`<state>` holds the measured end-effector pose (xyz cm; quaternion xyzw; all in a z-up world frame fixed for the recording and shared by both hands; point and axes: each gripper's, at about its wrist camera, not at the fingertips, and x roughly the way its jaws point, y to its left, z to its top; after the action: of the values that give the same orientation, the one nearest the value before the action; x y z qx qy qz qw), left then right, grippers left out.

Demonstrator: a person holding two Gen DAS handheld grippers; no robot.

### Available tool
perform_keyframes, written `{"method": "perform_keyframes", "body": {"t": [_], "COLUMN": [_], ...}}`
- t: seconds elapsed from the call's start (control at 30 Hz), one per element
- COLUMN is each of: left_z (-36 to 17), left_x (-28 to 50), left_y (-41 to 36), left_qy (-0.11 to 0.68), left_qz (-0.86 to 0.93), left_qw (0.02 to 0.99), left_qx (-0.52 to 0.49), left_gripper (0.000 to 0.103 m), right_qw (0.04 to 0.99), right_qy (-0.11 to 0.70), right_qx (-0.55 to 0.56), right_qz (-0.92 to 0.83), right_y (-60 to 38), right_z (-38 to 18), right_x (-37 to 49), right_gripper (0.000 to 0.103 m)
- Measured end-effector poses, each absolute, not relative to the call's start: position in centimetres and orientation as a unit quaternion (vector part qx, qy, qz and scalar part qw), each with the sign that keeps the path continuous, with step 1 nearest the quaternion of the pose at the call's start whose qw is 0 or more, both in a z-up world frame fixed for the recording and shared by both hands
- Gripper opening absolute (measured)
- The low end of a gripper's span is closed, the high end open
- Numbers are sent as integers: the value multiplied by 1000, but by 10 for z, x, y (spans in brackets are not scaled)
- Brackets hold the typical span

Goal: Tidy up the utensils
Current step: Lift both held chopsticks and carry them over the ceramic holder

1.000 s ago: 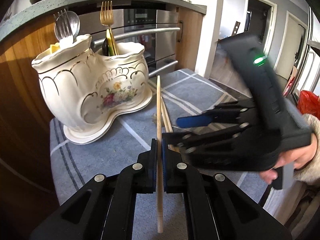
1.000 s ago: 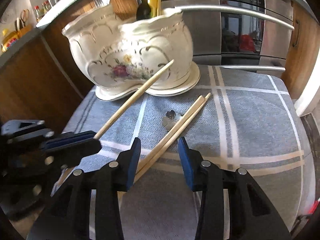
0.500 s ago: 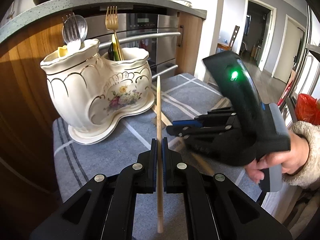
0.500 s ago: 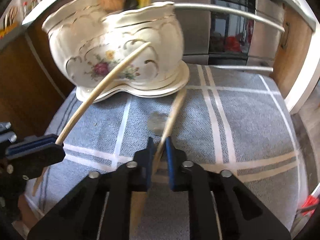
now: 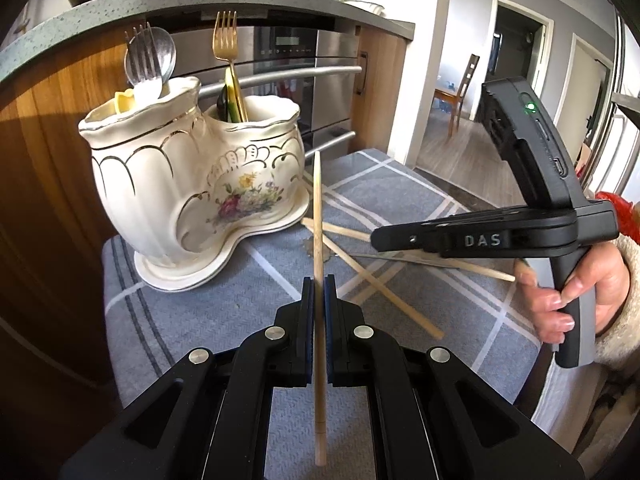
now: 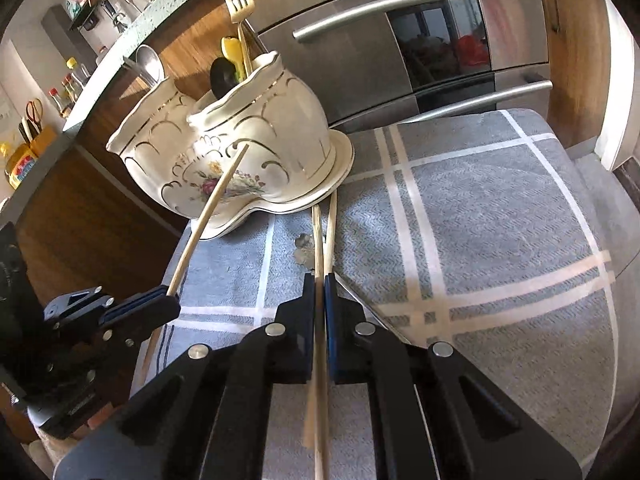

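A cream two-pocket ceramic holder [image 5: 180, 184] [image 6: 256, 140] stands at the cloth's far left, with a silver spoon and fork [image 5: 150, 60] in one pocket and a gold fork [image 5: 226, 40] in the other. My left gripper [image 5: 319, 280] [image 6: 168, 300] is shut on a wooden chopstick [image 5: 317, 208] [image 6: 218, 196] that points at the holder. My right gripper [image 6: 319, 280] [image 5: 380, 238] is closing tight, its pads pressing a second chopstick [image 6: 318, 236] [image 5: 480, 270] just above the cloth. A third chopstick [image 5: 384, 292] [image 6: 331, 224] lies on the cloth beneath it.
A grey plaid cloth [image 6: 500, 220] covers the small surface, which drops off at the right and near edges. Steel oven fronts with bar handles [image 6: 420, 0] and wood panels [image 5: 48, 160] stand behind. A person's hand [image 5: 568, 296] grips the right tool.
The right gripper's jaws, open around the pair of chopsticks lying on the cloth, have shut on one; it has rolled and shifted sideways. The left gripper keeps its chopstick and has not moved.
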<state>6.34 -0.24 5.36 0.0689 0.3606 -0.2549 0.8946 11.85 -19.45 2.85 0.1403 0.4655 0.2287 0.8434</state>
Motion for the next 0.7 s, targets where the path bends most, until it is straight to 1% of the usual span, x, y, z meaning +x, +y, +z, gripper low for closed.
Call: {"method": "perform_keyframes", "body": {"t": [0.17, 0.43, 0.7], "left_z": [58, 67, 90], "left_x": [62, 59, 50], "left_y": [-5, -3, 4], "left_qy": [351, 336, 306], "left_qz": [-259, -264, -265], "left_qw": [897, 902, 914], "left_qx": [68, 53, 32], "left_gripper": [5, 5, 5], "right_qw": [843, 855, 858], "right_qy": [456, 411, 387], "right_qx": [152, 169, 168], "right_qz": [242, 268, 291], "right_y": [-207, -222, -220], "right_z": [34, 59, 73], "right_x": [115, 98, 91], "right_gripper": [5, 5, 5]}}
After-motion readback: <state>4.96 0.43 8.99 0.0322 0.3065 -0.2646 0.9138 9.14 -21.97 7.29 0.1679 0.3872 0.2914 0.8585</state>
